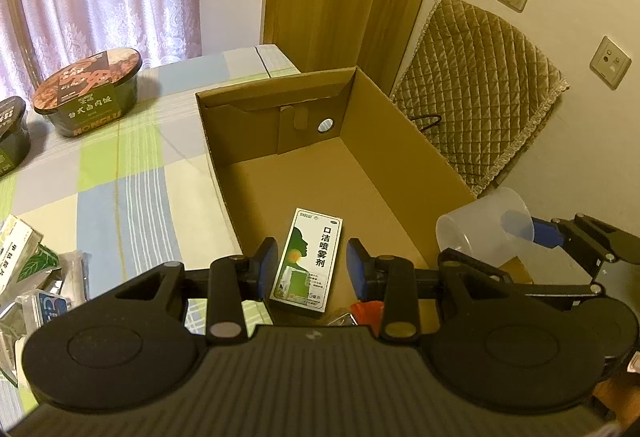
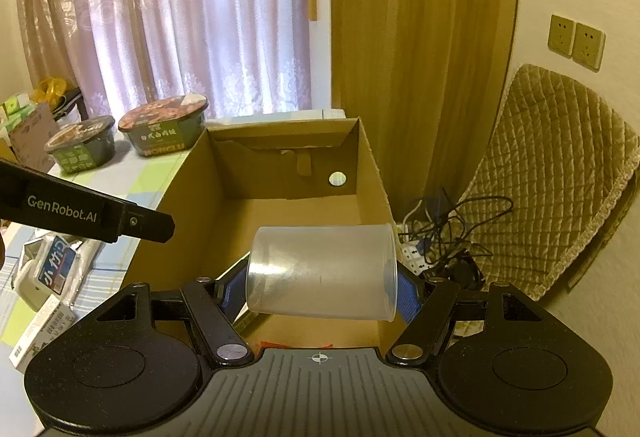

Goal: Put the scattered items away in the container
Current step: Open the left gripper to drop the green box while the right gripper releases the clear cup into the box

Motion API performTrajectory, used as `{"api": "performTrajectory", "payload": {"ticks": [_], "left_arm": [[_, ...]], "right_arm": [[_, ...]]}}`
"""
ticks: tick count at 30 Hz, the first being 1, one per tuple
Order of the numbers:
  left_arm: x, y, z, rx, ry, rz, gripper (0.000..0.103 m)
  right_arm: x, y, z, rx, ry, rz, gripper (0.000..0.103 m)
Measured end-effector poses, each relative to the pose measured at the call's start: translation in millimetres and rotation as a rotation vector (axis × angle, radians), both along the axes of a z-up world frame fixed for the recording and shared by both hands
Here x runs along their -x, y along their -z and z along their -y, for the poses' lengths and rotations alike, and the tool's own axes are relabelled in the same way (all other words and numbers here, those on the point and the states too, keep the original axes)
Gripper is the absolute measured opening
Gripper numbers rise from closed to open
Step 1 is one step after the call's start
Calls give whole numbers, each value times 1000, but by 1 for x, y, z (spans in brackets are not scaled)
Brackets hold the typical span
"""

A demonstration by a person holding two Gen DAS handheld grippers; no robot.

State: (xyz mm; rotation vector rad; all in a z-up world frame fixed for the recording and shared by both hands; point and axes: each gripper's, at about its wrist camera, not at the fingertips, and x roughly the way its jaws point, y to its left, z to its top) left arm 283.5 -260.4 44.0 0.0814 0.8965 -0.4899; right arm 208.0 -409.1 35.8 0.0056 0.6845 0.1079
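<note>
Holding a clear plastic cup [image 2: 322, 272] sideways in our right gripper [image 2: 322, 283], blue pads [image 2: 407, 296] clamped on its two sides, mouth pointing right. It hangs over the near end of the cardboard box [image 2: 370, 173], above the floor and not touching it. From the left wrist view the same cup [image 1: 482, 223] shows at the box's near right corner, with the right gripper [image 1: 532, 233] behind it.

Our left gripper [image 1: 312, 267] is spread wide with nothing between the pads [image 1: 267, 257]. It hovers above the near end of the box [image 1: 400, 157]. Directly between the spread fingers we see a white-and-green spray carton [image 1: 307, 263] lying flat on the box floor. Something red [image 1: 366, 311] sits next to it by the near wall, mostly hidden by the gripper body.

Box is open-topped and sits on a checked tablecloth [image 1: 120, 189]; apart from those two items near the front, its floor shows bare.

Outside the box, on the cloth:
- two lidded bowls [image 1: 90, 93] at the far left
- a pile of small packets and boxes [image 1: 36, 277] at the near left edge

A quilted chair back [image 1: 480, 109] stands right of the box, by the wall.
</note>
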Motion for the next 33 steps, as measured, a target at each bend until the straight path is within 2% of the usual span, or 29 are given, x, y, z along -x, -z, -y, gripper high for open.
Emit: {"api": "performTrajectory", "payload": {"ticks": [16,22,23,24,25,33], "left_arm": [[3,-3,-5,5,-8,-5,32],[3,-4,-10,0,-19,-2,32],[3,-4,-10,-1,-21,-2,32],[3,-4,-11,-2,-21,-3,32],[4,-3,-11,-2,-21,-3,32],[9,1,-17,4,-25,-16,33]], "right_arm": [[-2,-2,-7,8,-13,5,74],[-7,-8,-10,19,-11,37,74],[-7,-8,-10,24,-9,47,75],[-8,-7,-10,27,-7,41,96],[-8,-6,-10,25,2,44,103],[8,0,4,-1,21,29,103]]}}
